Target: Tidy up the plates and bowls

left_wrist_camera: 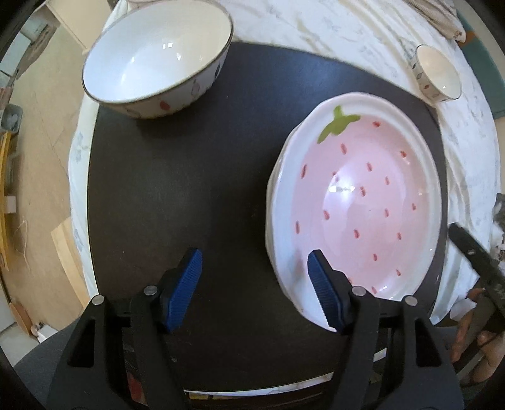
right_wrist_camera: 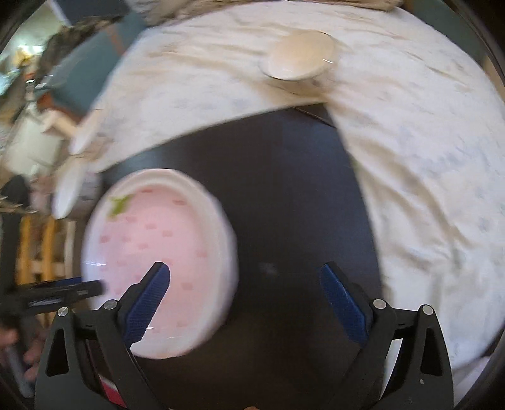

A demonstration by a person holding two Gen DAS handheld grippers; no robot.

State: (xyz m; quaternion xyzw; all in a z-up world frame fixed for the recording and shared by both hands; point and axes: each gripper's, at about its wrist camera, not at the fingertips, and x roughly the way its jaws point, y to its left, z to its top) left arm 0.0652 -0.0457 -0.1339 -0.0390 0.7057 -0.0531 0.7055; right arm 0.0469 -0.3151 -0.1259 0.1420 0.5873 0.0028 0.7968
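Both empty: left gripper [left_wrist_camera: 254, 277] parted, right gripper [right_wrist_camera: 244, 284] wide, above strawberry plate [left_wrist_camera: 356, 202].

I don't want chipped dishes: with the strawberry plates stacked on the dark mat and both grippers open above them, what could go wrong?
The strawberry plate tops an uneven stack; a one-sided rim grip could tip it. The left gripper has one finger over the plate and could knock it. The small bowl rests on wrinkled cloth and may rock.
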